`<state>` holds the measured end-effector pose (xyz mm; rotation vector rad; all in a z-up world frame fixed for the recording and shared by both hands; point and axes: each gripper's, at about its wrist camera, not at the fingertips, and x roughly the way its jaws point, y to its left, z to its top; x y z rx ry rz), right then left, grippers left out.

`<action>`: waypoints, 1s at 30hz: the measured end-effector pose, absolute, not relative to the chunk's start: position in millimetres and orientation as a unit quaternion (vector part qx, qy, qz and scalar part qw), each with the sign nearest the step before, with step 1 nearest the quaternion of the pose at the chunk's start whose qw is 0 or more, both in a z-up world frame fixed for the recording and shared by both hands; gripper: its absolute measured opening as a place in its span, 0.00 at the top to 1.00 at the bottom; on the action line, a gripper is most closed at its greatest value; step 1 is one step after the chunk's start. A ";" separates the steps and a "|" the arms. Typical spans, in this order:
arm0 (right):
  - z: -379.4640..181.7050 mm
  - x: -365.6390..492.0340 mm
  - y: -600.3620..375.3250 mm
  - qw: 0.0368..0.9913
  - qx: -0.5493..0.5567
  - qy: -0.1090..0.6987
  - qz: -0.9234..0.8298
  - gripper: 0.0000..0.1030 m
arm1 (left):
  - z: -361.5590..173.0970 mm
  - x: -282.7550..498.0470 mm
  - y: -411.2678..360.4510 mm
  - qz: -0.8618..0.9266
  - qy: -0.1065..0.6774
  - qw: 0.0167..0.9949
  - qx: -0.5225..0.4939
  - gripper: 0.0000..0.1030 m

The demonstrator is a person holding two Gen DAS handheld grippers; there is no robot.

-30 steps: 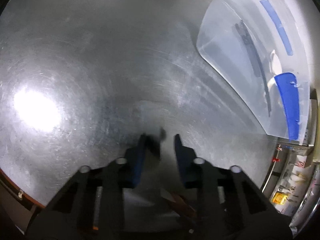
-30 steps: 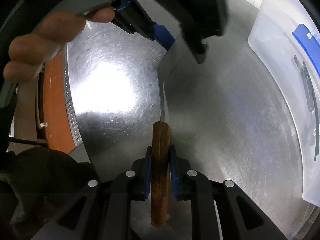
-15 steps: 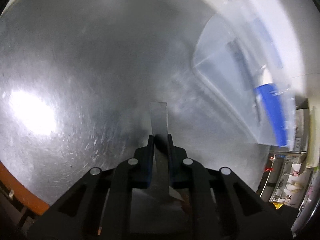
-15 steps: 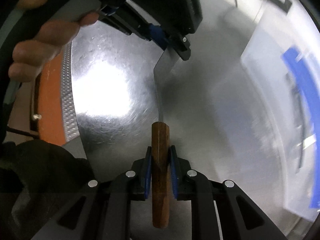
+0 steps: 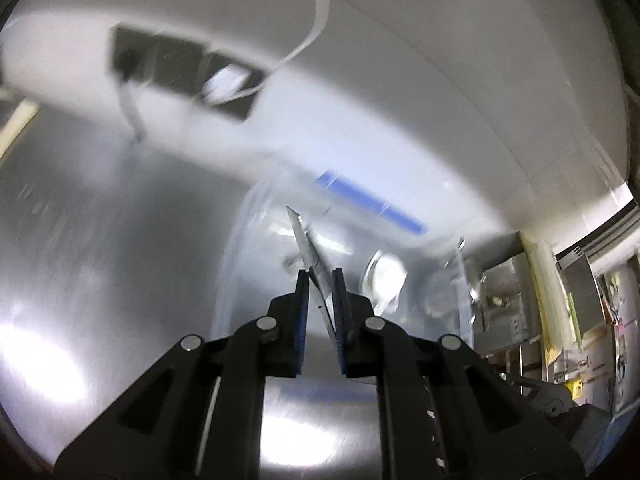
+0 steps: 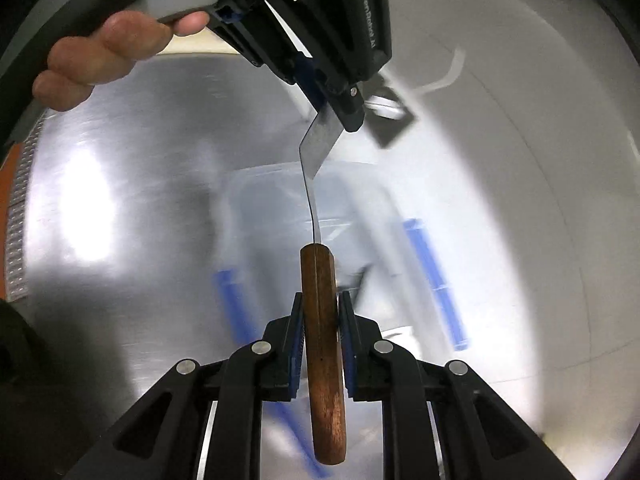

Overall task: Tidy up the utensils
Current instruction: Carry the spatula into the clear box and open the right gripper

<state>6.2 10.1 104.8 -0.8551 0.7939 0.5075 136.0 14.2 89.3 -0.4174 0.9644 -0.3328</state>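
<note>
The right gripper (image 6: 320, 312) clamps the spatula (image 6: 323, 344) by its wooden handle; the left gripper (image 5: 320, 280) pinches its blade, above what seems a blurred clear bin (image 6: 272, 200) on the bench (image 6: 120, 200).

One spatula (image 6: 318, 240) is counted, with one wooden handle (image 6: 323, 344) at lower centre and one metal blade (image 6: 318, 142) above it. Two grippers are seen: the right gripper (image 6: 319, 312) at the bottom of its view and the left gripper (image 6: 320, 92) at upper centre. One clear plastic bin (image 6: 280, 200) is counted at mid-frame, with two blue latches (image 6: 434, 280). One steel table (image 6: 120, 220) is seen.
</note>
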 end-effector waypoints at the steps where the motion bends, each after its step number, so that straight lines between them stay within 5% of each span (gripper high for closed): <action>1: 103.6 20.3 1.8 0.801 -0.394 0.383 0.239 0.83 | 88.8 147.1 6.2 -0.163 0.466 0.848 -0.195 0.90; 10: -3.0 128.8 -55.5 0.722 -0.253 0.577 0.286 0.85 | -34.0 261.6 -74.4 -0.154 0.610 0.759 -0.167 0.90; 17: -59.9 159.5 -58.5 0.680 -0.209 0.641 0.289 0.85 | -87.6 282.0 -86.1 -0.129 0.656 0.732 -0.133 0.90; 21: -66.8 173.1 -61.2 0.667 -0.192 0.658 0.290 0.82 | -91.4 281.5 -92.8 -0.128 0.656 0.734 -0.122 0.89; 24: -66.7 177.5 -67.1 0.665 -0.189 0.668 0.276 0.63 | -78.2 274.5 -90.9 -0.127 0.642 0.746 -0.123 0.88; 29: 7.2 146.7 -102.2 0.730 -0.166 0.606 0.269 0.62 | -6.6 234.7 -80.0 -0.126 0.556 0.817 -0.090 0.80; 30: 26.6 135.7 -108.6 0.750 -0.156 0.587 0.263 0.56 | 9.2 223.8 -80.5 -0.124 0.537 0.831 -0.082 0.76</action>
